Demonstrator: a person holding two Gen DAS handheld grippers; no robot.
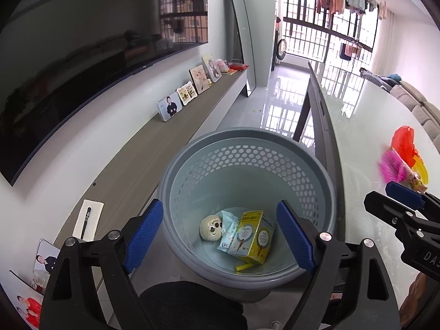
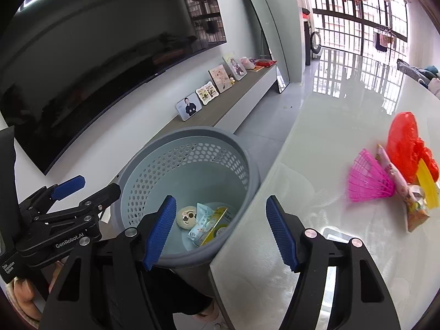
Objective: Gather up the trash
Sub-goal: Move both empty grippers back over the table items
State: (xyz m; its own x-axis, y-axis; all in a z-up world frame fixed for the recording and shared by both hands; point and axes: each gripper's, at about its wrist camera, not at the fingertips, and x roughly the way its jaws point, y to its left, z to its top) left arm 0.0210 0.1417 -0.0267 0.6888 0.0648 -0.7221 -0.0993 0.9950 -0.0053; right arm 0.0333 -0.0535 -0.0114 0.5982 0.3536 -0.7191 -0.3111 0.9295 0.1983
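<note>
A grey perforated trash bin [image 1: 192, 170] stands on the floor beside the white table [image 2: 316, 143]; it also shows in the right wrist view [image 2: 143, 170]. Inside lie a round cream face toy [image 1: 210, 228], a light blue packet [image 1: 229, 229], a yellow box [image 1: 257, 236] and a small yellow piece [image 1: 243, 267]. My left gripper [image 1: 220, 233] is open and empty above the bin. My right gripper [image 2: 221, 229] is open and empty over the bin's rim and table edge. On the table lie a pink fan [image 2: 367, 180], a red bag [image 2: 405, 145], a snack packet [image 2: 412, 206] and a yellow piece [image 2: 427, 187].
A long low shelf [image 1: 154, 148] with photo frames [image 1: 170, 106] runs along the left wall under a big TV [image 1: 82, 55]. A notepad with a pen [image 1: 88, 220] lies on it. A mirror [image 1: 243, 35] leans at the far end. A sofa [image 1: 418, 101] stands at right.
</note>
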